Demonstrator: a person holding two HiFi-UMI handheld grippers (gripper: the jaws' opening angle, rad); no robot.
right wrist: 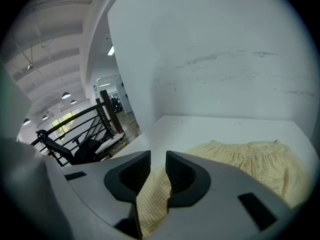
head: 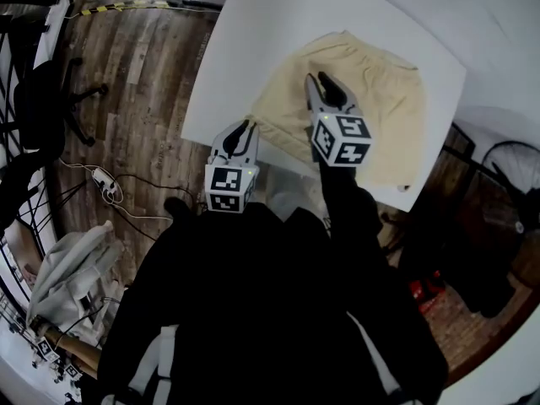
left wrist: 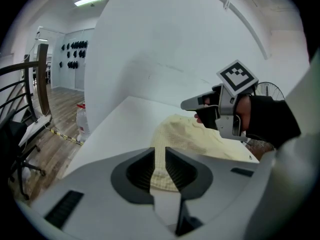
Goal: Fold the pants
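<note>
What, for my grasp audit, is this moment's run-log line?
pants: on table | left gripper: pants between jaws, grip unclear | right gripper: shut on pants

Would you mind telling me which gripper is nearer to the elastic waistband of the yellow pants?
Right. The right gripper is over the pants, well toward the waistband at their far edge; the left gripper is at their near-left corner.
</note>
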